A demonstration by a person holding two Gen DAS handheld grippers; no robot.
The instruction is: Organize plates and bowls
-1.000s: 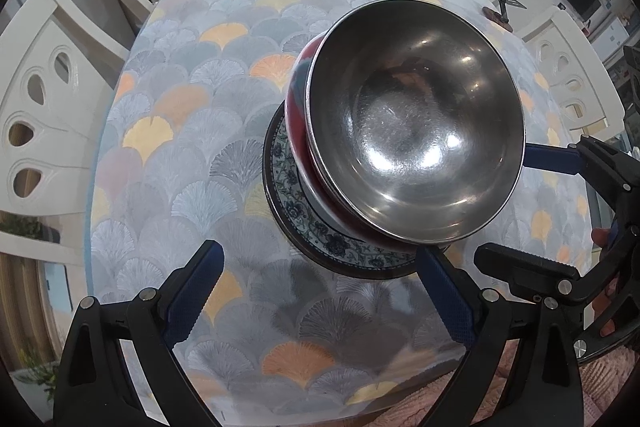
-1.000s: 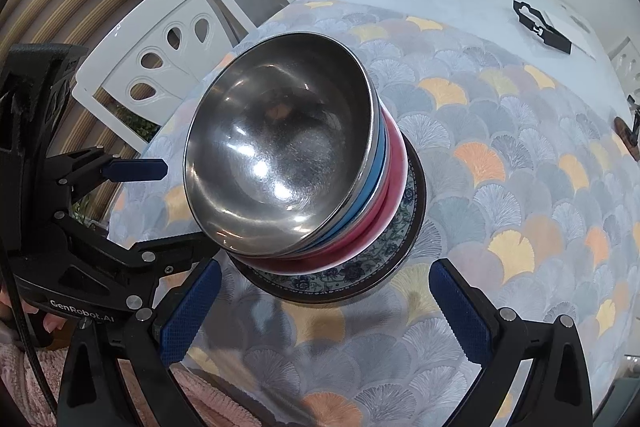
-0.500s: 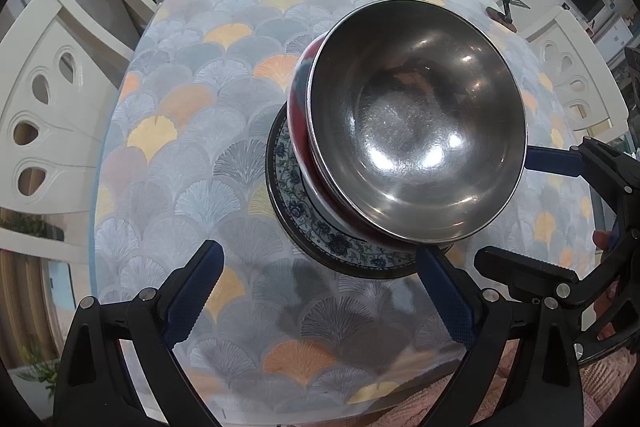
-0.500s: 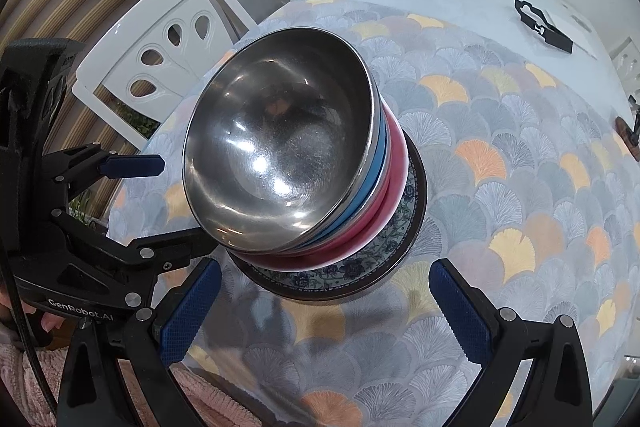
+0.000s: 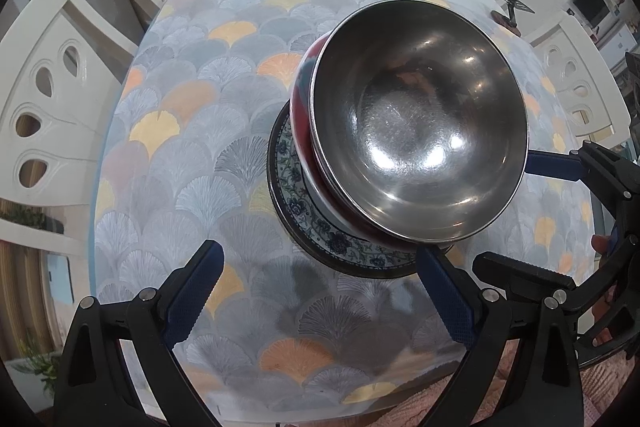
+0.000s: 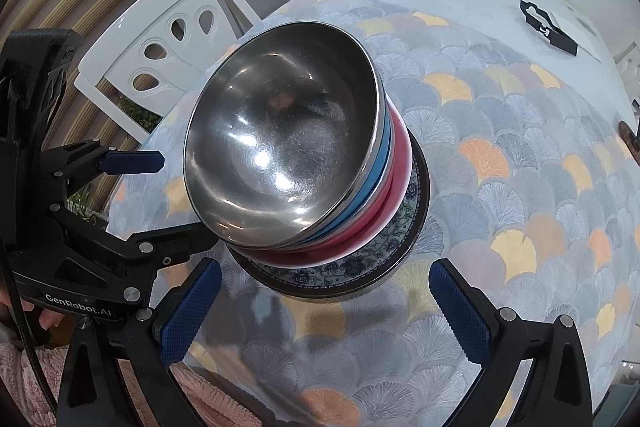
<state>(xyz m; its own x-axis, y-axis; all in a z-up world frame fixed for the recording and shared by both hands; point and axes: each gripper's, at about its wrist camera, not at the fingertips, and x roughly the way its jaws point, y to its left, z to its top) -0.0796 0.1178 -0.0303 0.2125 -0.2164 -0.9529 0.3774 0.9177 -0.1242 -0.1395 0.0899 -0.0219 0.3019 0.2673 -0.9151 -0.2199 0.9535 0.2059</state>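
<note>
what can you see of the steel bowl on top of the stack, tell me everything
The steel bowl is round, deep and empty, its shiny metal inside scuffed at the bottom and showing bright glints. It sits upright, mouth up, nested as the top of the stack, directly in a blue bowl, which sits in a red bowl on a floral plate. Neither the left gripper nor the right gripper touches it.

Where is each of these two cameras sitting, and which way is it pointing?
Left wrist: sits on the left gripper, looking down over its open blue fingers at the bowl stack; the right gripper shows at right.
Right wrist: sits on the right gripper, open, facing the same stack; the left gripper shows at left.
Shared: stack, plate, patterned tablecloth, white chairs.
</note>
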